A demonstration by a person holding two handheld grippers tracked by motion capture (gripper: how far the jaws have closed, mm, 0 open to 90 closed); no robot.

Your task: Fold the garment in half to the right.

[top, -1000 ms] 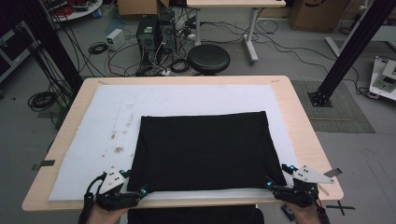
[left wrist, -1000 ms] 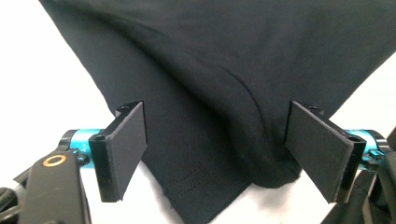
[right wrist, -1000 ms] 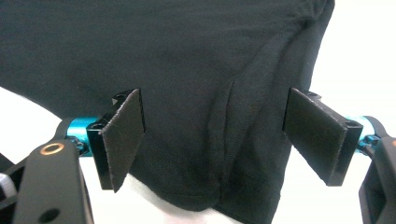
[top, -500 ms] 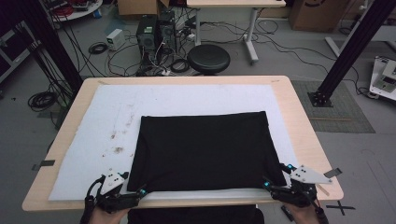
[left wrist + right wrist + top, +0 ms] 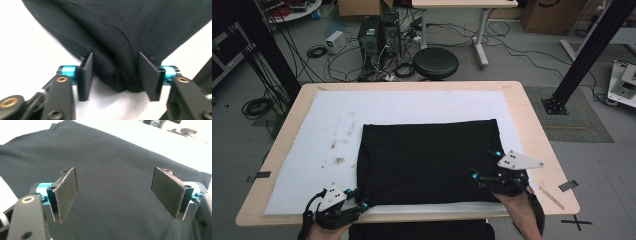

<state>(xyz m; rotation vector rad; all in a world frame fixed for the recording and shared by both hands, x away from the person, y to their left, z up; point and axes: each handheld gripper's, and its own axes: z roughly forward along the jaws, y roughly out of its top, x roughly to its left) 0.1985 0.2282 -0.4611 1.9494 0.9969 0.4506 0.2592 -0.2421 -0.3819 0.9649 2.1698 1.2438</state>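
While the black garment (image 5: 429, 162) lies spread on the white mat (image 5: 327, 130), the labels below mark this stage of the fold.

Garment: flat on the mat at the near middle of the table (image 5: 532, 125), its near edge close to the table's front edge.

Left tongs (image 5: 362, 206): at the garment's near left corner; the jaws have just been closing, and a bunched fold of cloth (image 5: 117, 80) sits between them. Whether the pads press it cannot be told, as gaps seem to remain.

Right tongs (image 5: 482, 167): hovering over the garment's right side, jaws wide apart, nothing between them, the fabric lying well below the pads (image 5: 65, 192).

Risk, left: if the jaws take a thin bite, the corner may slip out on lifting.

Risk, right: with one corner gripped alone, a pull would likely drag the garment askew and wrinkle it.

Risk, layers: a deep bite could catch both layers.
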